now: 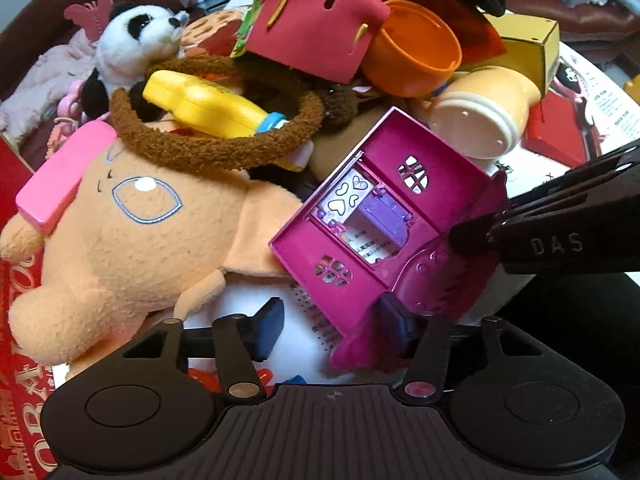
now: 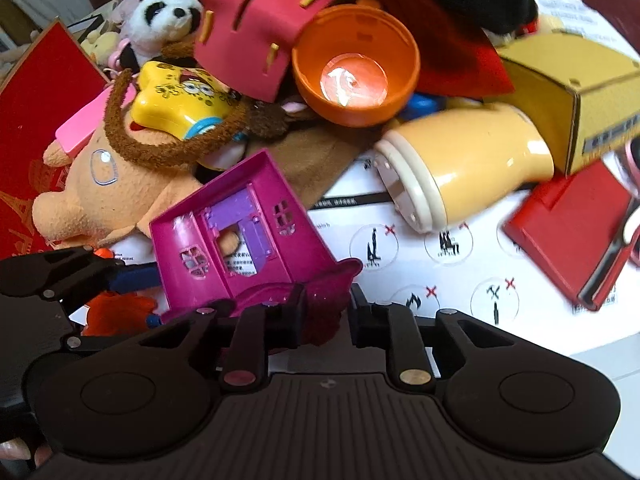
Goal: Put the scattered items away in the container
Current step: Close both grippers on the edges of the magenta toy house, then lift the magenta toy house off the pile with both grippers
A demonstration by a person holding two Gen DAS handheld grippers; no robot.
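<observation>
My right tongs [image 2: 323, 314] are clamped on the scalloped base flap of the magenta toy house [image 2: 240, 236], which hangs tilted above the white instruction sheet [image 2: 420, 248]. In the left wrist view the same house [image 1: 376, 216] sits just ahead of my left tongs [image 1: 332, 328]; these are apart, with the right blue pad [image 1: 394, 322] touching the house's lower edge and the left pad [image 1: 270, 326] clear of it (nothing pinched there).

Behind the house is a heaped pile: peach plush [image 1: 120, 240] with a pink block [image 1: 60, 176] on its head, brown fuzzy ring [image 1: 216, 144] around a yellow SpongeBob toy [image 2: 180, 100], panda plush [image 1: 136, 36], red foam cube [image 1: 316, 20], orange bowl [image 2: 354, 66], cream bottle [image 2: 460, 168] lying on its side, yellow cardboard box [image 2: 572, 92], flat red box [image 2: 572, 232].

A red container wall [image 2: 44, 120] with gold print stands at the left, beside the peach plush. Bench surface mostly hidden under the sheet.
</observation>
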